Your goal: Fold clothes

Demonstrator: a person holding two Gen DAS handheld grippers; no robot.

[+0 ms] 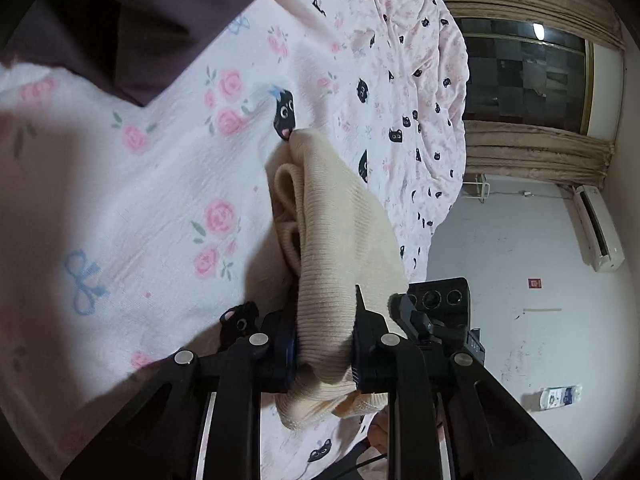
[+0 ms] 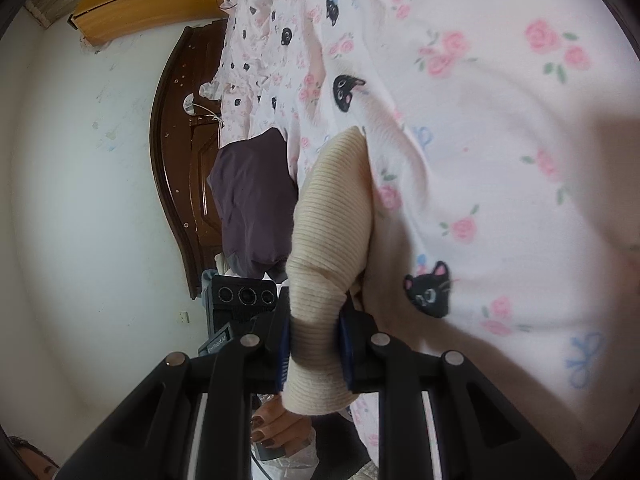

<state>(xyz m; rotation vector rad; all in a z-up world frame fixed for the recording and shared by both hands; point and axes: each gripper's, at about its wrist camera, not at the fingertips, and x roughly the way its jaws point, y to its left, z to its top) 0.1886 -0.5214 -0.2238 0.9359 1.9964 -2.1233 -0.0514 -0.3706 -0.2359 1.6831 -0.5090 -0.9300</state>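
Left gripper (image 1: 326,344): bottom centre of the left wrist view; fingers clamped on a bunched roll of cream ribbed knit (image 1: 328,240).
Right gripper (image 2: 314,344): bottom centre of the right wrist view; fingers clamped on a rolled edge of the same cream knit (image 2: 332,216).
Hand (image 2: 276,426): lower centre of the right view, below the jaws, wrapped round a dark grip.
Other gripper unit (image 1: 440,308): seen lower right of centre in the left view, just beside the knit.
Knit, position: held up off the bedsheet (image 1: 120,208), running from each gripper toward frame centre; gathered in soft folds, not spread flat.
Bedsheet: white, pink roses, blue bows, black cat faces; fills the middle ground of both views.
Dark purple garment (image 2: 252,204): left of centre in the right view, lying on the bed; whether folded, cannot tell.
Far: curtained window (image 1: 528,76) upper right of left view; brown headboard (image 2: 180,168) at left of right view.
Step in hand (judgement): both grippers carry the knit by two points, mid-fold or being carried; which fold, not settled.
Next move calls for: even tension between grips and lowering the cloth flat onto the sheet without bunching.
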